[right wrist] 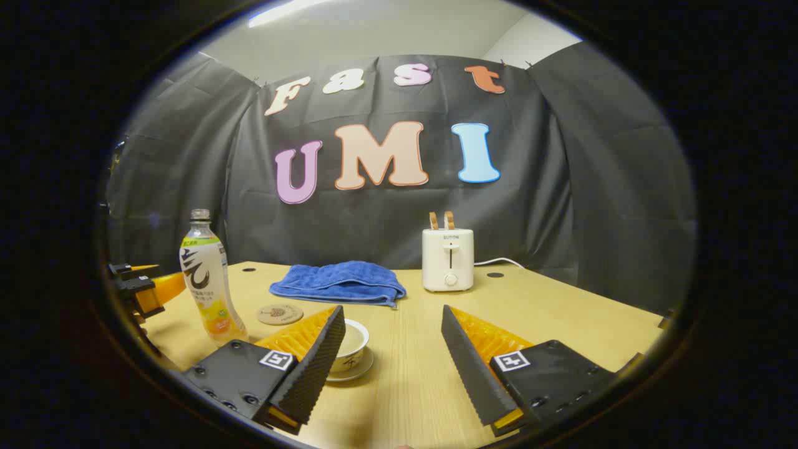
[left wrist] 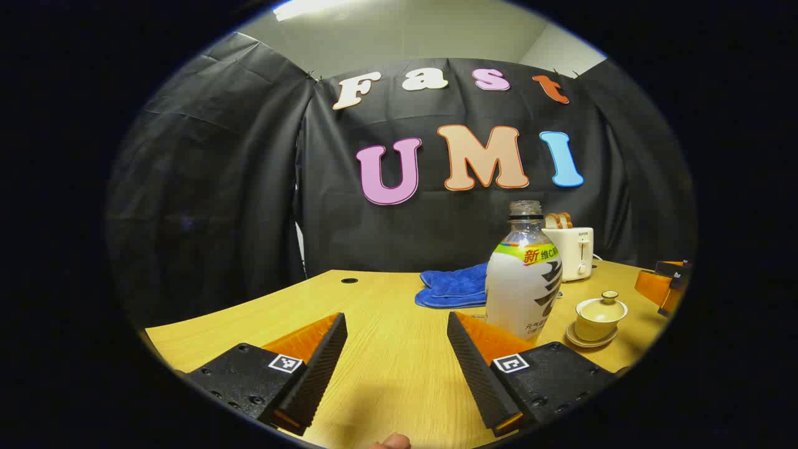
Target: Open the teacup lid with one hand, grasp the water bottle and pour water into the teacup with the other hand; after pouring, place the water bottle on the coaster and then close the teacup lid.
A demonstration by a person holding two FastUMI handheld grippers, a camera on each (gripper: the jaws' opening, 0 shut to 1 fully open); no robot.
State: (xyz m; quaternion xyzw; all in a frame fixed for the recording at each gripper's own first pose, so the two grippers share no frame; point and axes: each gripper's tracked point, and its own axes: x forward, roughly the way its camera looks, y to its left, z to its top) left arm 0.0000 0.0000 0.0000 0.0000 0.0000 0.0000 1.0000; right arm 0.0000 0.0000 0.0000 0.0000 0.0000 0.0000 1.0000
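A water bottle (left wrist: pixel 522 274) with a white and yellow label stands upright on the wooden table (left wrist: pixel 386 374), just right of and beyond my open left gripper (left wrist: pixel 396 318). The pale yellow teacup (left wrist: pixel 600 315) sits on its saucer right of the bottle, with its knobbed lid on. In the right gripper view, my open right gripper (right wrist: pixel 393 310) hovers low over the table, and the teacup (right wrist: pixel 354 343) is partly hidden behind its left finger. The bottle (right wrist: pixel 206 280) stands at the left, with a round coaster (right wrist: pixel 280 313) beside it. Both grippers hold nothing.
A folded blue towel (right wrist: pixel 340 280) lies at the back middle of the table. A white toaster (right wrist: pixel 447 259) with bread in its slots stands at the back near the wall. The left gripper (right wrist: pixel 140 284) shows at the far left edge of the right gripper view.
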